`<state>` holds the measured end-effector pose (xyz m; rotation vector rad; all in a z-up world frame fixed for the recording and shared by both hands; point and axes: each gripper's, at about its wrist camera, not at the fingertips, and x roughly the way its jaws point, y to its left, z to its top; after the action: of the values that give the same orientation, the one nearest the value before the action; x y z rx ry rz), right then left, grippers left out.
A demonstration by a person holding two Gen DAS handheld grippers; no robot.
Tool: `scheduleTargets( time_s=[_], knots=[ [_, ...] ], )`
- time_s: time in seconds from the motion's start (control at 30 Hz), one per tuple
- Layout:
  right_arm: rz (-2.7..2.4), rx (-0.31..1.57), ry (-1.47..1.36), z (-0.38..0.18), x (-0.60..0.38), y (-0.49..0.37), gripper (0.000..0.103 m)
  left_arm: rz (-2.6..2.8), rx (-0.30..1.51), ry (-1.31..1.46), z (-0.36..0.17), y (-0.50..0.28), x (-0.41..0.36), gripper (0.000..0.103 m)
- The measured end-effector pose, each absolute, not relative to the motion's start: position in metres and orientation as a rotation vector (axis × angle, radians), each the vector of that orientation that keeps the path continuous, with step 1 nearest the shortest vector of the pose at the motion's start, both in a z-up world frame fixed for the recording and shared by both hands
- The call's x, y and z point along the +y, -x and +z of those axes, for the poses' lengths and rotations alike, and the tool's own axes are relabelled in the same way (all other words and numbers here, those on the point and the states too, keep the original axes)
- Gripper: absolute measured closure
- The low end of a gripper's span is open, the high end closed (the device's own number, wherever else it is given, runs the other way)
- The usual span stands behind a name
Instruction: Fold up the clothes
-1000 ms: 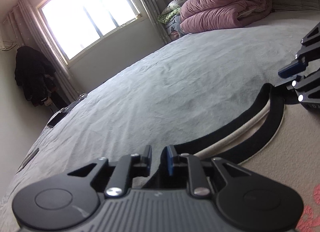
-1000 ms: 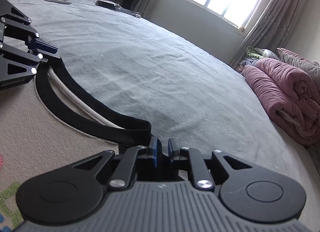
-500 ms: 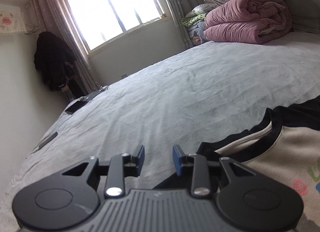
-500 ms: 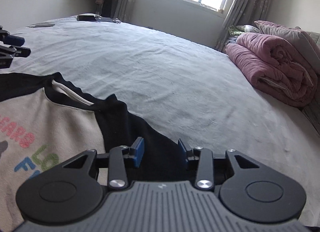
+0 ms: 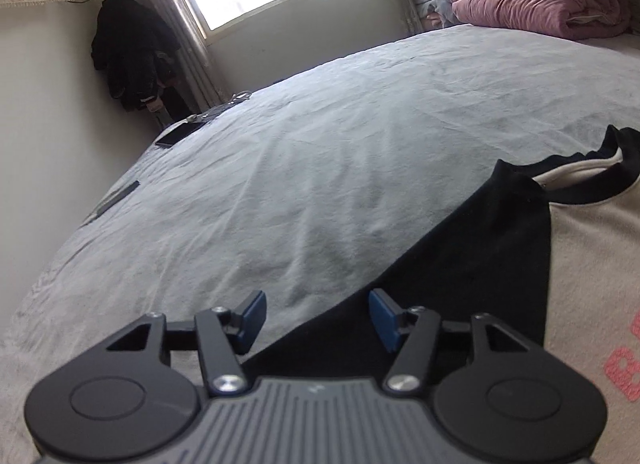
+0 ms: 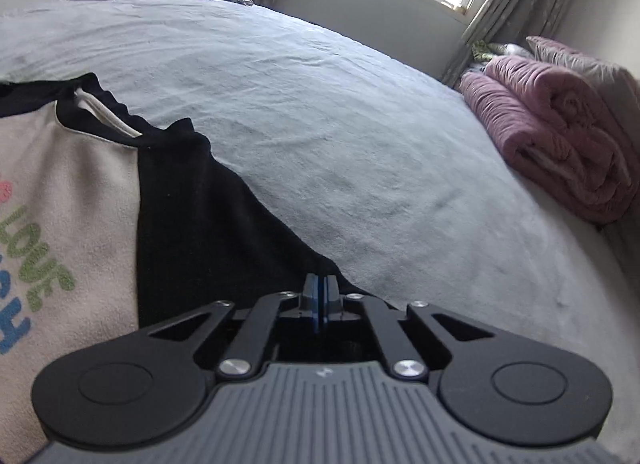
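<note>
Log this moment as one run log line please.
stage: sleeves | left gripper: opening over black sleeve edge | right gripper: shut at other sleeve | shirt: flat on bed

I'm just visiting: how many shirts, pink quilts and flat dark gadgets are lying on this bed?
Shirts: 1, the cream and black shirt
Pink quilts: 1, the folded pink quilt
Flat dark gadgets: 2, the far gadget near the bed's corner and the near gadget by its edge
Total: 4
</note>
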<state>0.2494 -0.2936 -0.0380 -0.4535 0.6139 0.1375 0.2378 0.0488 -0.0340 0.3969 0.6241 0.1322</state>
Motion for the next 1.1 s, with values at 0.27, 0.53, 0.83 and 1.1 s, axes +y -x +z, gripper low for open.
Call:
scheduleTargets(
  time_s=[0.27, 0.53, 0.83, 1.1],
  knots=[
    [-0.019, 0.621, 0.574, -0.065, -0.295, -0.257, 0.096, 0.177, 0.621, -0.345, -0.037, -0.236, 0.062, 0.048],
    [0.012, 0.579, 0.357, -0.033, -0.317, -0.248, 0.064, 0.216, 0.629, -0.256, -0.008, -0.223, 0.093, 0.048],
    [-0.016, 0.712, 0.127, 0.002, -0.389, -0.206, 0.052, 0.289, 0.709, -0.039, 0.014, -0.17, 0.175, 0.044],
    [-0.023, 0.943, -0.282, 0.0, -0.442, -0.181, 0.05, 0.299, 0.777, 0.305, 0.028, -0.125, 0.186, 0.044]
  ],
)
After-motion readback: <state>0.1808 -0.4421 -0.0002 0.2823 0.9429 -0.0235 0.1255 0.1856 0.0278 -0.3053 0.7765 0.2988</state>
